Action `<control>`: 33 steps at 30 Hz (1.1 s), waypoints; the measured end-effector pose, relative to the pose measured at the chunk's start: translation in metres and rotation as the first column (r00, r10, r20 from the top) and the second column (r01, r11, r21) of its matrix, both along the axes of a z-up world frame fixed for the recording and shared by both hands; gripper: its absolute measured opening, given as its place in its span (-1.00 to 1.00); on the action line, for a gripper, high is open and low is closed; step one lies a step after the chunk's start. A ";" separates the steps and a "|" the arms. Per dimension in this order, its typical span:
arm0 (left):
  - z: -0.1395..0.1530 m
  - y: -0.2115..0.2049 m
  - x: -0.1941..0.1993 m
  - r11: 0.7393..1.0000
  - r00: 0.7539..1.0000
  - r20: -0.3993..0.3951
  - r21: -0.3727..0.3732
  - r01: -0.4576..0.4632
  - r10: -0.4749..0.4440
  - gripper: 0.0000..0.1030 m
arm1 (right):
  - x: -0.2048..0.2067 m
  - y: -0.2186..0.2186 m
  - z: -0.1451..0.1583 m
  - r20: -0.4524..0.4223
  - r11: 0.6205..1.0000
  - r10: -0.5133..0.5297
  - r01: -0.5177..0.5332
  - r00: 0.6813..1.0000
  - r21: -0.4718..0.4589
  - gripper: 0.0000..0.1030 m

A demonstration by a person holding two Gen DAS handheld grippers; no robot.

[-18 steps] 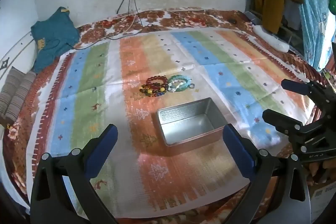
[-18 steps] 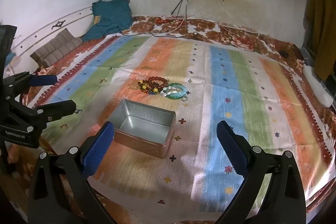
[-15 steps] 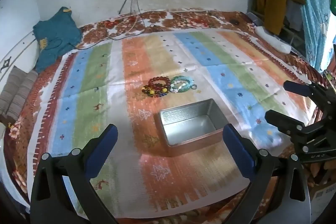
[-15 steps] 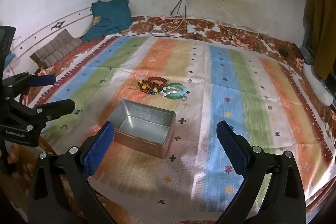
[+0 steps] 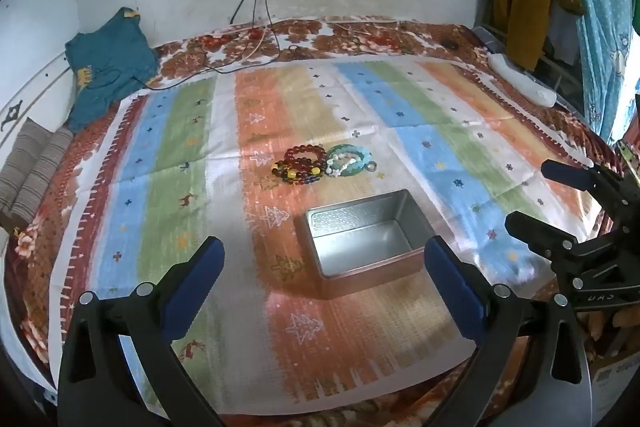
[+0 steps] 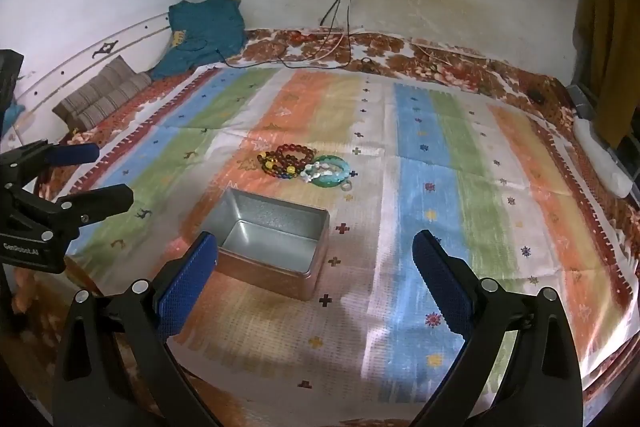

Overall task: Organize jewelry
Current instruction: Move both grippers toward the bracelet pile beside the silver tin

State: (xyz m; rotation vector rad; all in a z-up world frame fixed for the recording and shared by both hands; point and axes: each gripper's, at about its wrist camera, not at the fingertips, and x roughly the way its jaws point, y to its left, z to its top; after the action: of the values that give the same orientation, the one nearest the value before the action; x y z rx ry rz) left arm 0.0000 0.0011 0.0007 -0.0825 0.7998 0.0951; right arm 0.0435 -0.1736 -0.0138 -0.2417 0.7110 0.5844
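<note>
One metal tin (image 5: 362,247); one bracelet heap (image 5: 320,165), count unclear

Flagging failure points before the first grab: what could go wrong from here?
The red bead bracelets and the teal bracelet lie touching in one cluster, so a claw may drag several at once. The tin box sits loose on the striped cloth; a bump could slide it.

Beyond the shiny metal tin (image 5: 364,241) lay glossy beads (image 5: 298,165) on a matt woven cloth (image 5: 168,163).
</note>
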 end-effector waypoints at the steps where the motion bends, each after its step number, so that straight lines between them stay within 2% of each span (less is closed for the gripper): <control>1: 0.000 0.000 0.000 1.000 1.000 0.000 0.004 0.000 0.000 0.89 | 0.000 0.001 0.000 -0.001 1.000 0.000 0.000 1.000 -0.003 0.92; 17: -0.001 -0.003 0.001 0.999 1.000 -0.016 0.038 -0.001 0.002 0.89 | 0.003 -0.001 0.001 0.002 0.999 -0.041 0.041 0.999 -0.011 0.92; 29: -0.005 -0.003 0.000 0.999 1.000 -0.022 0.032 -0.006 0.006 0.89 | 0.004 0.000 -0.001 -0.009 0.999 -0.040 0.040 0.999 -0.009 0.92; 33: -0.007 0.000 0.002 1.000 1.000 -0.031 0.008 0.001 -0.001 0.89 | 0.009 -0.001 -0.003 -0.030 0.999 -0.042 0.042 0.999 -0.006 0.92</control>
State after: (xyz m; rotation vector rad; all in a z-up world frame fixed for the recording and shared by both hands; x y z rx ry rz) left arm 0.0020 0.0013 -0.0062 -0.0728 0.8307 0.0990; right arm 0.0522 -0.1746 -0.0172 -0.2229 0.7453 0.5474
